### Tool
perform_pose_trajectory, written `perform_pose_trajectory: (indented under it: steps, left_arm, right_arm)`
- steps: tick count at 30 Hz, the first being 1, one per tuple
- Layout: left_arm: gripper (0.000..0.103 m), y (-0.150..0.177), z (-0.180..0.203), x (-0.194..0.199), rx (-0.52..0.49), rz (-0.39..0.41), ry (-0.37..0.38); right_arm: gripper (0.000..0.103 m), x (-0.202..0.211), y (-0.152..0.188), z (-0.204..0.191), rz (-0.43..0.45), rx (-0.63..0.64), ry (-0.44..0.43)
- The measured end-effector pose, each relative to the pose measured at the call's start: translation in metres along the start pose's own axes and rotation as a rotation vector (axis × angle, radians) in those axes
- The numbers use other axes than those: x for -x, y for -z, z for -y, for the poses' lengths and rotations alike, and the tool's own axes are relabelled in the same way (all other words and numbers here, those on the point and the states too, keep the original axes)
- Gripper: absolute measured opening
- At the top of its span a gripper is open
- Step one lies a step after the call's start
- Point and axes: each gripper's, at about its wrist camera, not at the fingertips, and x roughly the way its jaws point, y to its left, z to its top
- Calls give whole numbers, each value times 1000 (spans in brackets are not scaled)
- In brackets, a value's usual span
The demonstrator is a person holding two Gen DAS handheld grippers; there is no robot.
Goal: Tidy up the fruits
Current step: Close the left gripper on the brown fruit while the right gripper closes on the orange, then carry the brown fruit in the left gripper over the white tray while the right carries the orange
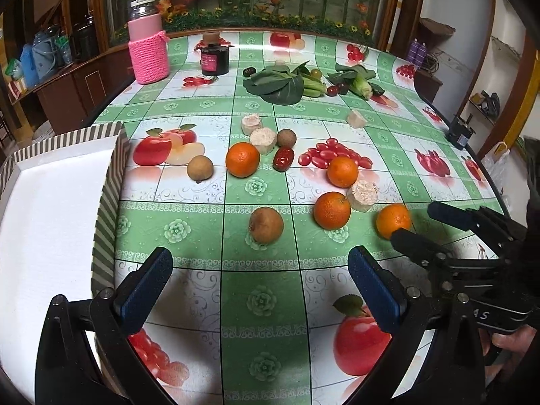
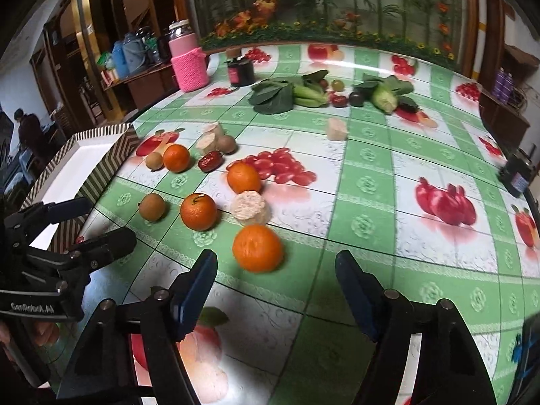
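Note:
Several oranges lie on the fruit-print tablecloth, among them the nearest orange [image 2: 258,248] [image 1: 393,220]. My right gripper [image 2: 276,290] [image 1: 428,226] stands open just behind this orange, with its pads not touching it. Another orange [image 2: 198,211] [image 1: 331,210] and a brown round fruit [image 1: 266,225] [image 2: 152,206] sit to the left. My left gripper [image 1: 260,287] [image 2: 91,224] is open and holds nothing, just short of the brown fruit. A white box with a striped rim [image 1: 108,202] [image 2: 101,172] stands at the left.
Pale cylindrical chunks [image 1: 362,195], a red date [image 1: 282,158] and smaller brown fruits lie among the oranges. Leafy greens [image 1: 276,82] and corn [image 1: 362,87] sit farther back, with a pink-sleeved bottle [image 1: 148,54] and a dark jar [image 1: 215,57]. A black device [image 1: 460,133] sits at the right table edge.

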Motion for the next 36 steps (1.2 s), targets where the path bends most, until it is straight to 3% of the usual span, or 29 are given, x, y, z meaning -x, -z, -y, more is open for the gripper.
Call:
perform_pose_trajectory:
  steps: [3,7,8,10,14,18,29,36]
  left_arm:
    - [103,-3,1,-5,-8,-9,3]
    - [97,-7,4,-14,-19,-22,10]
    - [91,-8,4,-16,-20,-28,14]
    - [82,-10,5,-22,-20,-45,29]
    - [46,-9,3,-34,-2,-87,53]
    - [23,-10,-1,-34,6,-72,53]
    - [23,-3,-10,-15,24,-63,40]
    - [23,-3,-16,13,16,-15,22]
  right_arm:
    - [70,-9,-3,-2,-16,17,1]
    - [45,-20,-5,-3,-49,31,-15]
    - [38,-22,-5,-3,-56,32,-21]
    - [35,-22,-5,-5,-45,47,-5]
    - [35,-21,-3,-4,-42,46,-14]
    - [35,-20,-3,-3,-41,38,-25]
    - [34,-3,1,-13,-20,25,-67]
    - [34,14,-4,-38,16,55,-91]
